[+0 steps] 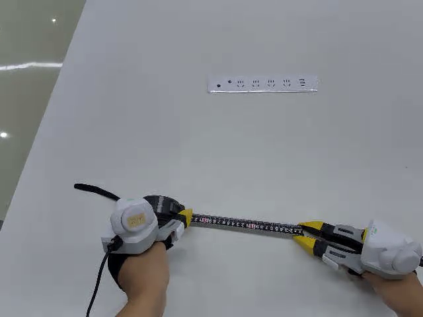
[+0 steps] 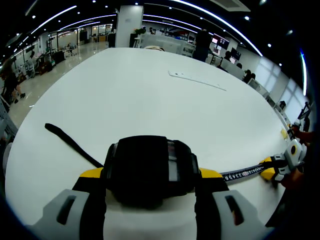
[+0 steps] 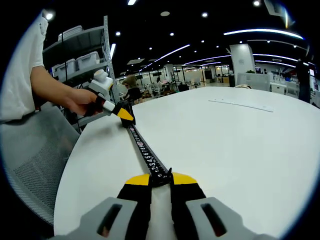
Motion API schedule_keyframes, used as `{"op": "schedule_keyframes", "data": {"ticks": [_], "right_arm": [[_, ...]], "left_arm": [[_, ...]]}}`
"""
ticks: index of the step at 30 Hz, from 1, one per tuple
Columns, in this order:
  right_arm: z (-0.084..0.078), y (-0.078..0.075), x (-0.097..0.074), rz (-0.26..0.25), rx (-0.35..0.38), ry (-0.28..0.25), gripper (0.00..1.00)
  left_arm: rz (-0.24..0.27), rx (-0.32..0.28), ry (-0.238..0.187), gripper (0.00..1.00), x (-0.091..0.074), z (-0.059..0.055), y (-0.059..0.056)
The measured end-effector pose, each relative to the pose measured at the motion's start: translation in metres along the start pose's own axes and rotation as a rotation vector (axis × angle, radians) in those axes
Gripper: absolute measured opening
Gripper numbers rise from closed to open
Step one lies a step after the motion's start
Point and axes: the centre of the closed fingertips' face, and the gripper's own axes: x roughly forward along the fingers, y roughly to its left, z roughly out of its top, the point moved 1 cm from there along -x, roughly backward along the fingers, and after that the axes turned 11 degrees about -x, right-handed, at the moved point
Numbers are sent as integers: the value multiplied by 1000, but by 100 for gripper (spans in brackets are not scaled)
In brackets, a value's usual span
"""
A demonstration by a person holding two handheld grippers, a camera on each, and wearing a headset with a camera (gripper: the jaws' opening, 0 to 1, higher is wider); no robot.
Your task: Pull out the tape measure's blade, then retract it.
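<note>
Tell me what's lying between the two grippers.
The blade, running from the tape measure case in the left gripper to the right gripper pinching its end; head view shows it.

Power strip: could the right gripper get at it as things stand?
Probably not yet: the right gripper is shut on the blade, whose case the left gripper holds. Bare table lies between it and the power strip, so nothing blocks the way.

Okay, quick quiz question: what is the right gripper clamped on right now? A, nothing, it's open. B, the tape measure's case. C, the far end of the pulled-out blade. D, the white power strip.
C: the right gripper is shut on the end of the blade, which runs back across the table to the case held in the left gripper.
</note>
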Motion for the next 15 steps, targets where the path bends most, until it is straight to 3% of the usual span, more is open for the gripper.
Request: {"op": "schedule_keyframes", "data": {"ticks": [15], "right_arm": [[4,4,7,0,-24,-2,13]], "left_arm": [[1,2,-3,69,0,0,1]]}}
